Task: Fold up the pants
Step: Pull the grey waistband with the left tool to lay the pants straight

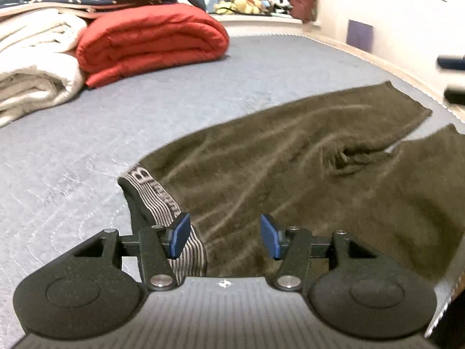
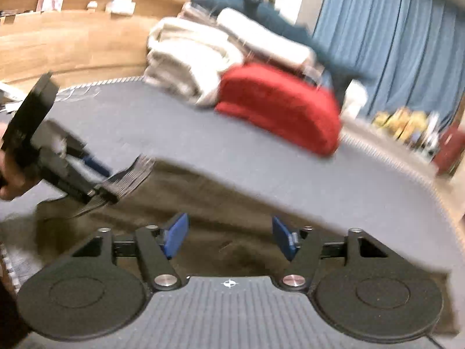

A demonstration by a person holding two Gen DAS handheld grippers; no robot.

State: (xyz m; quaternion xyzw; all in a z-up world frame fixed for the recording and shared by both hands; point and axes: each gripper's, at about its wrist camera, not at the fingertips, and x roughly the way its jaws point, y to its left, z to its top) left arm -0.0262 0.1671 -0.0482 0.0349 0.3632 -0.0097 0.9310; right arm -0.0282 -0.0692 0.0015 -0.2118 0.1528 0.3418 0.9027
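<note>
Pants [image 1: 290,157] soft, limp; striped waistband [image 1: 162,203] beside left gripper [image 1: 225,237] fingers, best hold. Both grippers' fingers apart, right gripper [image 2: 231,238] over cloth.

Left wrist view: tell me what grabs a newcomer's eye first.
The olive-brown pants sprawl flat across the grey-blue mattress, striped waistband nearest, beside the left finger of the open left gripper. Behind, at upper left, a folded red blanket lies against a pile of white bedding.
</note>
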